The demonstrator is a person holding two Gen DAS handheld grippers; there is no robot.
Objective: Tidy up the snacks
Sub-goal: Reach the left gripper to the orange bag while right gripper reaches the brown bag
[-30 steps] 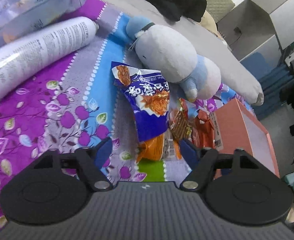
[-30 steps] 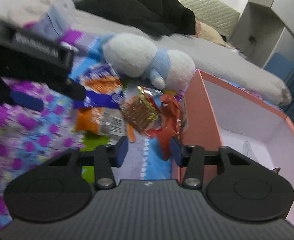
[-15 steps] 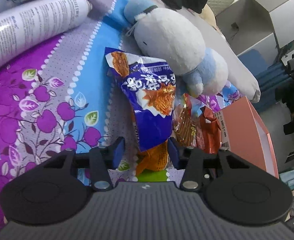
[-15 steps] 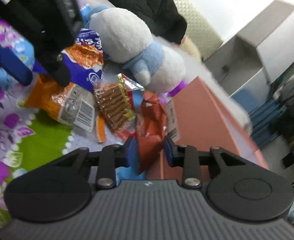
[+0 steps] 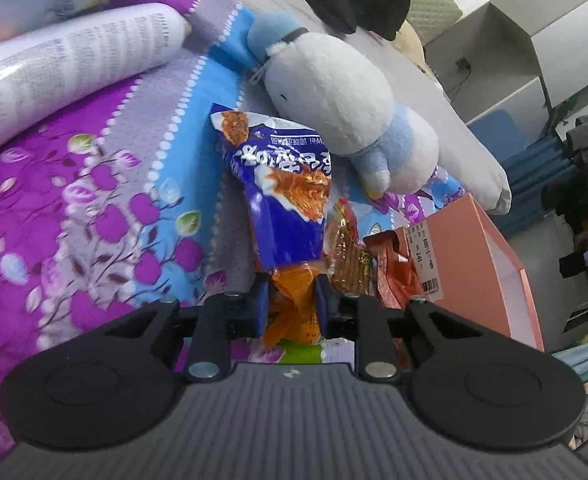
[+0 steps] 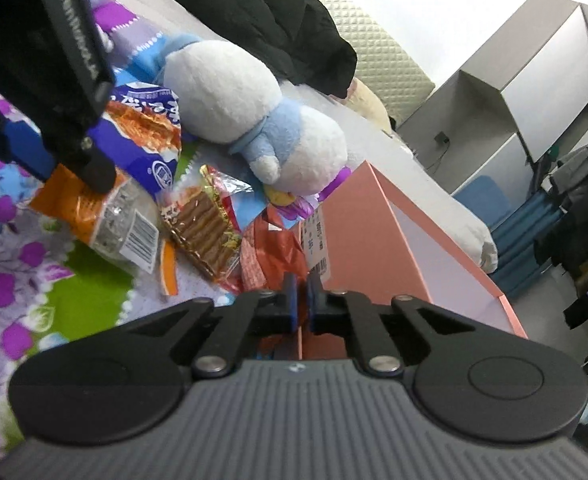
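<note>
Two claws, each closing on its own packet. My left claw (image 5: 291, 300) has just been narrowing and now has the orange snack bag (image 5: 294, 312) between its blue pads, which appear to press its crinkled near end. That bag's long axis runs straight away from me, and its far end lies tucked under the blue noodle packet (image 5: 283, 196) beyond. My right claw (image 6: 301, 300) has just been closing too, and is pinched nearly flat on the near edge of the red wrapper (image 6: 273, 256), which lies against the pink box (image 6: 374, 248). The box stands just right of that claw with its open top facing up, so the right hand is the nearer one to it. I judge the lift must clear the box's near wall. The plush toy (image 6: 249, 120) crowds the far side, and the biscuit pack (image 6: 205, 224) lies between the two bags on the bed cover (image 5: 93, 208).
</note>
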